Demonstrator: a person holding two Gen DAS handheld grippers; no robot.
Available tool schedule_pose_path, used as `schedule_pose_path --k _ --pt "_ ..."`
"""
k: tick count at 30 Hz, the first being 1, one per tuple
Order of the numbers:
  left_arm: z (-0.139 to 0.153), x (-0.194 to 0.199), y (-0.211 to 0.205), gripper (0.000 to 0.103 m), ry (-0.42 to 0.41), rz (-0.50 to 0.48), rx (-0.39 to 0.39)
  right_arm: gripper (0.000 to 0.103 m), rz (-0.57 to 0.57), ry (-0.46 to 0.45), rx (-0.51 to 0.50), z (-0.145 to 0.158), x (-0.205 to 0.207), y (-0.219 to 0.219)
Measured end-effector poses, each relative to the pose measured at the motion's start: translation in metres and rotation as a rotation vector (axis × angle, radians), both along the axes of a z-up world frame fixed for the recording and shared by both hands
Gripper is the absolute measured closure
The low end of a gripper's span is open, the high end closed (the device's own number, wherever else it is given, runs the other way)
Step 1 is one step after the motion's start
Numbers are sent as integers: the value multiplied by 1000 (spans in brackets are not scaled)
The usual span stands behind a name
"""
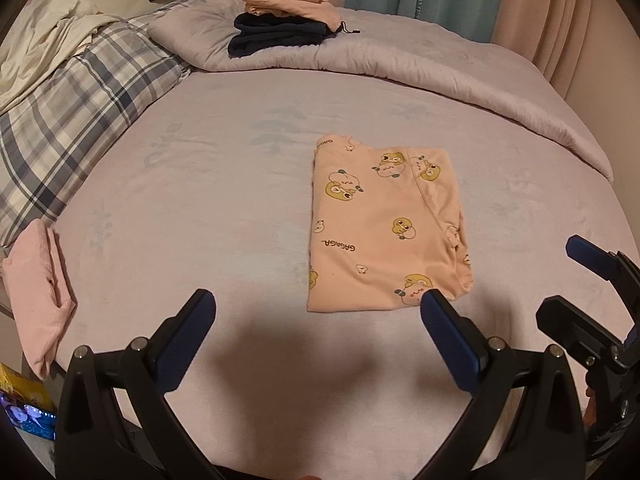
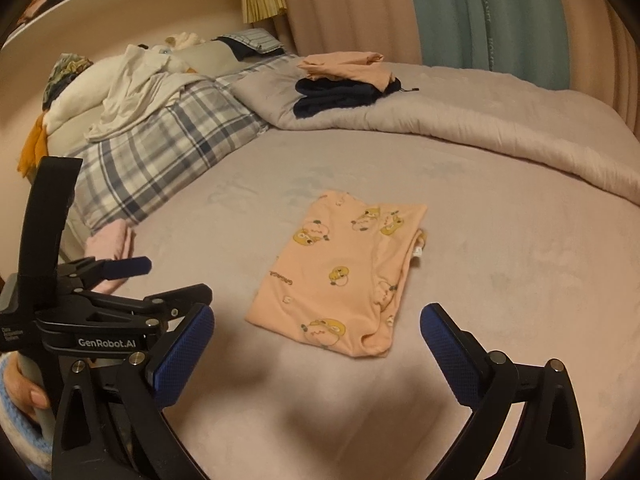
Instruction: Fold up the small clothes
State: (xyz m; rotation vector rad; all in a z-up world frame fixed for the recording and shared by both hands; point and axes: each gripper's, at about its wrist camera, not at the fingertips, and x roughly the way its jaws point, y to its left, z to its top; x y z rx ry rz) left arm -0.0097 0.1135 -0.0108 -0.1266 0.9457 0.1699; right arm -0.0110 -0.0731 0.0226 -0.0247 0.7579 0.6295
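A small peach garment with yellow duck prints lies folded into a flat rectangle on the lilac bed sheet. It also shows in the right wrist view. My left gripper is open and empty, just in front of the garment's near edge. My right gripper is open and empty, also near that edge. The right gripper shows at the right edge of the left wrist view, and the left gripper at the left of the right wrist view.
A folded pink cloth lies at the bed's left edge. A plaid pillow with white clothes is at the left. A stack of folded peach and navy clothes sits on the rolled quilt at the back. Curtains hang behind.
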Motion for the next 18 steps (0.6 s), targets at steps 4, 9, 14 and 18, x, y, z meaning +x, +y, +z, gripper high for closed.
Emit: schedule_pose_path --k 4,9,14,18 --pt "-1 1 0 1 4 -5 -4 1 3 1 -2 -1 0 0" --pt "-1 1 0 1 2 -7 -4 1 4 3 -3 -2 1 -1" --pt "1 0 -1 1 -5 -8 -8 1 5 3 0 -3 2 -1" --pt "0 1 -2 1 -3 -7 -7 1 7 4 0 -2 2 -1"
